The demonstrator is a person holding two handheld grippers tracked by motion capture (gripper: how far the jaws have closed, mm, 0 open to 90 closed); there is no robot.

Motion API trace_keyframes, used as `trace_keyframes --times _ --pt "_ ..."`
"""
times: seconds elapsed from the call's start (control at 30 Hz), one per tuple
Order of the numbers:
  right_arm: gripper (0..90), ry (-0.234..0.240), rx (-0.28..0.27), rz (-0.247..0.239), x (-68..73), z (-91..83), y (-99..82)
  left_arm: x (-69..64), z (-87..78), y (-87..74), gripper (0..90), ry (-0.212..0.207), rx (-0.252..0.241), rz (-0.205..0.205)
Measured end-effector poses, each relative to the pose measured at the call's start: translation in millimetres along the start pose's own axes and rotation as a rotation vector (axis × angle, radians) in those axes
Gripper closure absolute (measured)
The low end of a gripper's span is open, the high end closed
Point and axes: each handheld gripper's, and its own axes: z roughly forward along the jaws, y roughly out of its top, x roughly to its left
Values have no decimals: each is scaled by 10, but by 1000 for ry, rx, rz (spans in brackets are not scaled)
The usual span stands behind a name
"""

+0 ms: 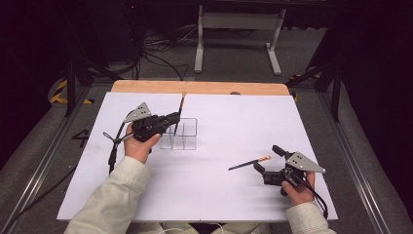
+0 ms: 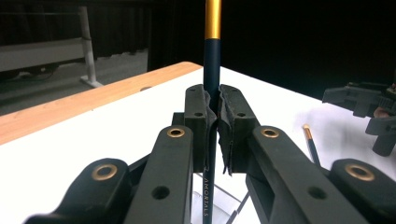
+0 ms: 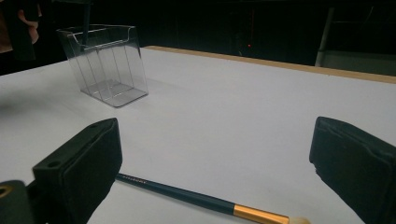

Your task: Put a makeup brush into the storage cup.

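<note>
My left claw (image 2: pixel 214 126) is clamped tight on an upright brush (image 2: pixel 212 56) above the clear organizer (image 1: pixel 179 134); my right claw (image 3: pixel 210 168) gapes wide, second brush (image 3: pixel 205 198) lying between its jaws.

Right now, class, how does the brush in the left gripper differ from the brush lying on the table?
The held brush stands nearly upright over the clear box, clamped in the left gripper. The table brush lies flat and free between the right gripper's open jaws. Both have dark handles with gold bands.
</note>
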Motion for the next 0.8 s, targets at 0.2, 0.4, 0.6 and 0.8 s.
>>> trace_keyframes --times 0.2,0.4,0.6,0.8 --pt "32 0 1 2 -1 0 0 1 4 -13 825 3 29 12" --pt "32 0 0 0 0 0 0 1 0 -20 825 8 53 2" --pt "32 1 0 -1 -2 1 0 -4 3 -33 823 7 75 7" --pt "32 0 0 -1 -1 1 0 1 -8 -34 823 8 80 4"
